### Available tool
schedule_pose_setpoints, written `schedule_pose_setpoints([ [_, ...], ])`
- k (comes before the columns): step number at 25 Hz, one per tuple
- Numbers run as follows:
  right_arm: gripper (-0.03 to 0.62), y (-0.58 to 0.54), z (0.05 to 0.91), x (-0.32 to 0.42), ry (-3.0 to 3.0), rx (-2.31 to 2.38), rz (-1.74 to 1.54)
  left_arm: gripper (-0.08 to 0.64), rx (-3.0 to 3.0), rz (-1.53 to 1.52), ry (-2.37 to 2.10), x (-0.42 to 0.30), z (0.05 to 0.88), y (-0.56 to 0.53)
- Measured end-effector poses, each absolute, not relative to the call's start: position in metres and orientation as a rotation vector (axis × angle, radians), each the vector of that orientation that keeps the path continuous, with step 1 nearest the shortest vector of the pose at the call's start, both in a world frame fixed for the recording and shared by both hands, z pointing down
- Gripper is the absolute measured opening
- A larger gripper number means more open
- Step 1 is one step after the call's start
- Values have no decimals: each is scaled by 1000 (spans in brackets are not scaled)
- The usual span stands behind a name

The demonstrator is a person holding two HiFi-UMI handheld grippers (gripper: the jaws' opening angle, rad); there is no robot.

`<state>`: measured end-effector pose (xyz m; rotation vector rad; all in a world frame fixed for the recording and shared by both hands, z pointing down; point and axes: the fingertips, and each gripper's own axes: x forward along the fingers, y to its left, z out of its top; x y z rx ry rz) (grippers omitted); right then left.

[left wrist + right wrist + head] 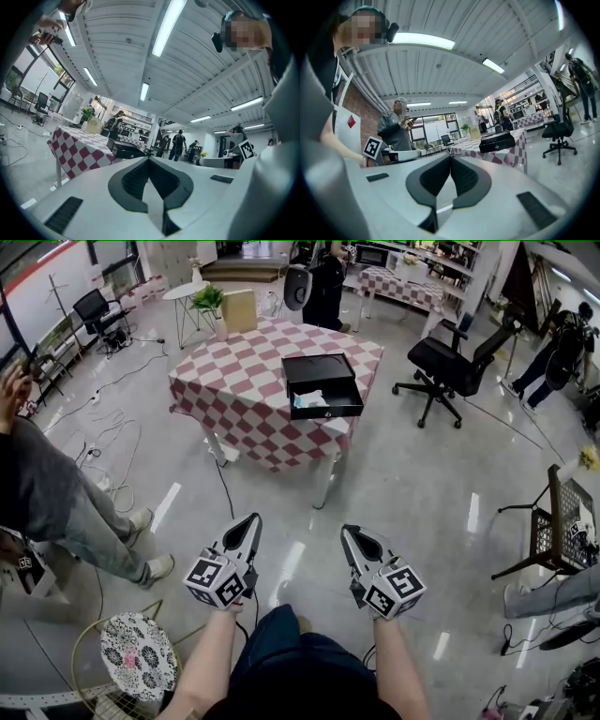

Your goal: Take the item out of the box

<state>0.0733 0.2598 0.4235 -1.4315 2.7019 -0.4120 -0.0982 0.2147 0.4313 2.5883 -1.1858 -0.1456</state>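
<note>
**Black box sits open on checked table, two closed claws near the camera**

One round table under a red-and-white checked cloth (234, 381) stands in the middle of the glossy floor. A second checked table (398, 282) shows far behind it, and one black swivel office chair (450, 362) stands to the right. On the table's near right part lies a single flat black box (319, 371), its drawer pulled out toward the near edge. Two grey hand-held claws are held level, well short of the table. The left gripper (253, 517) and right gripper (348, 530) each have their jaws pressed together on nothing. One small pale crumpled item (309, 399) lies in the open drawer, too small to identify.
</note>
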Motion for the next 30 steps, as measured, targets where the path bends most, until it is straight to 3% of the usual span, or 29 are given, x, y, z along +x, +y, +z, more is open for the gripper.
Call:
schedule_pose_setpoints([
  [16,5,231,441,94,2656,-1462,-468,0,2587,-99,-1138,-76,447,184],
  [30,5,136,427,104,2687,-1433,-458,0,2622,-95,-1105,-51,432,92],
])
